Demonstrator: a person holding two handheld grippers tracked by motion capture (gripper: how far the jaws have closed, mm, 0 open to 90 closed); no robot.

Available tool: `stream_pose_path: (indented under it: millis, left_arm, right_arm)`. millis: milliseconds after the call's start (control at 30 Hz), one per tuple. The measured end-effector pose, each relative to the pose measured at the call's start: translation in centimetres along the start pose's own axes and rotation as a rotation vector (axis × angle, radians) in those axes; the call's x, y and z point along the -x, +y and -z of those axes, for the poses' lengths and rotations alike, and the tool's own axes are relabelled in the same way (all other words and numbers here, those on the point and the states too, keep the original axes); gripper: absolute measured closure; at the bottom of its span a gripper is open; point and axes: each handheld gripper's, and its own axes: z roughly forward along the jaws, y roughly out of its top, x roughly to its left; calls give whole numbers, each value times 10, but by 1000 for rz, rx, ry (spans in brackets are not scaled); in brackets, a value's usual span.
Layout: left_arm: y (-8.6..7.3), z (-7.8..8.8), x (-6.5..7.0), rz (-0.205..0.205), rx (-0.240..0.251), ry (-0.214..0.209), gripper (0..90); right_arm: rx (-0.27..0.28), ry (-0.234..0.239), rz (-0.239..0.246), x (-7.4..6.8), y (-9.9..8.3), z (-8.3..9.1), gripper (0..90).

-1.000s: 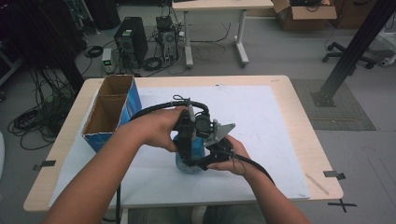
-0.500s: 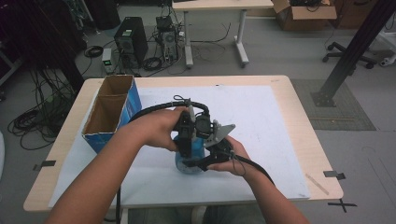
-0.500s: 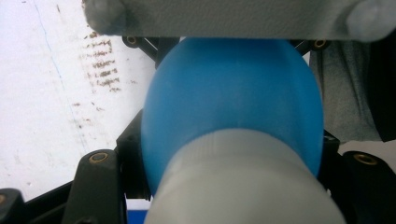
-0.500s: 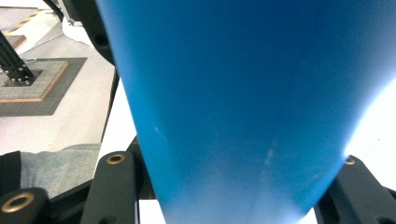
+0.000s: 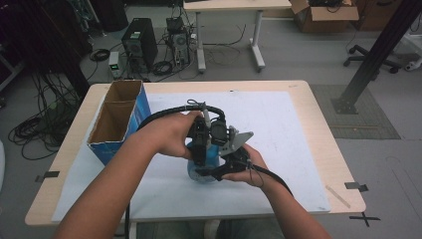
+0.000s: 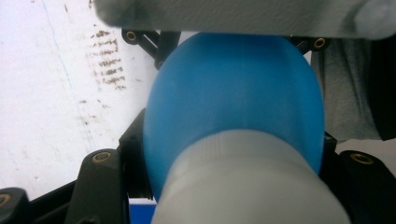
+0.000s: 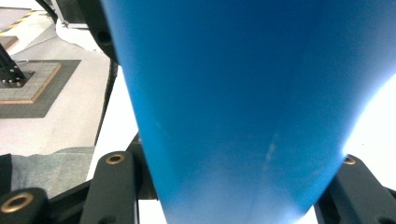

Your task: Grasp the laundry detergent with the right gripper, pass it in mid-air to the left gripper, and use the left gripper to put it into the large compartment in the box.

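Holding the blue bottle (image 5: 209, 162) near the table's (image 5: 318, 124) front edge, your left gripper (image 5: 201, 149) has just closed on its white cap (image 6: 247, 186); your right gripper (image 5: 226, 169) clamps its body.

High view looks fwd and down from above the person's side at the table (image 5: 308, 99). Left gripper view sits very close to a blue bottle (image 6: 233, 102), facing its cap. Right gripper view sits closer yet on that bottle (image 7: 243, 102), which both share w/ the high view (image 5: 211, 164).
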Motion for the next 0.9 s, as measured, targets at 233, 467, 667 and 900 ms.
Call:
stream_pose_path:
  millis: [233, 467, 667, 900]
  left_arm:
    - [3, -1, -1, -2, -10, 8, 388]
    - [5, 0, -3, 0, -8, 15, 388]
    - [6, 1, -5, 3, -7, 16, 388]
    - [4, 4, -6, 15, -3, 19, 387]
  right_arm:
    - [21, -5, 4, 1, -2, 0, 437]
    - [50, -13, -37, 1, -5, 1, 411]
    - [61, -8, -54, 3, -6, 4, 302]
    - [72, -24, -76, 5, -8, 6, 187]
